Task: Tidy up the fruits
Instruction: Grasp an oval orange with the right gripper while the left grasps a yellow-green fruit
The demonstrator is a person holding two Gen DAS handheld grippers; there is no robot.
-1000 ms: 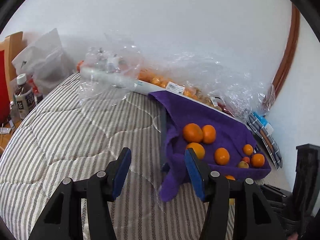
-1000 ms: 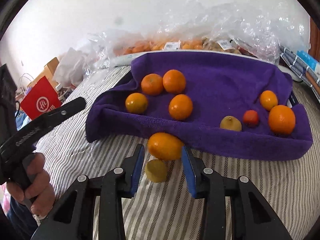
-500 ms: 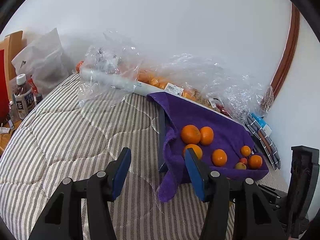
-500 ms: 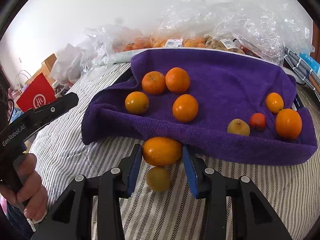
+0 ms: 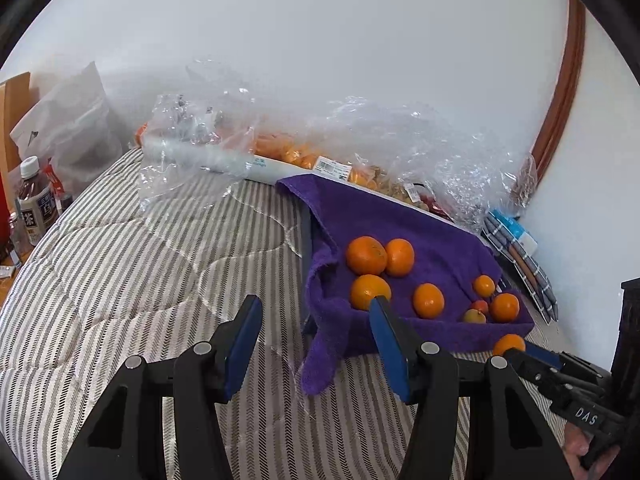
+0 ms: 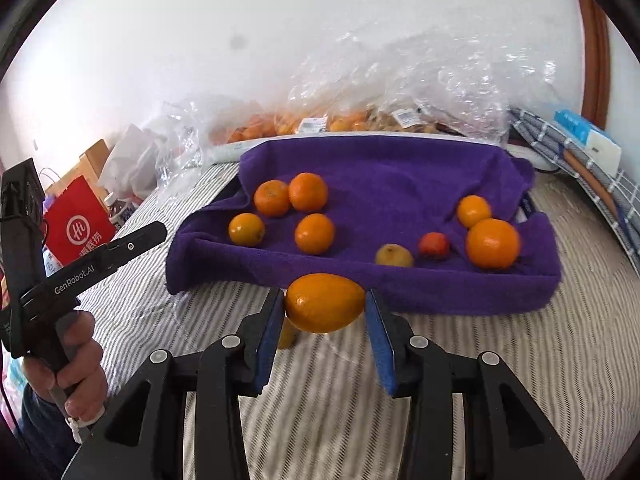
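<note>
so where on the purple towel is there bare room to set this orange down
Bare patches on the purple towel: the middle, between the left cluster and the right group, and the back strip by the plastic bags. The sides are crowded.

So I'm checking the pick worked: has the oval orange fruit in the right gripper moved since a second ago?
Yes. The oval orange fruit, clamped in the right gripper, has lifted off the small yellow fruit on the striped quilt.
</note>
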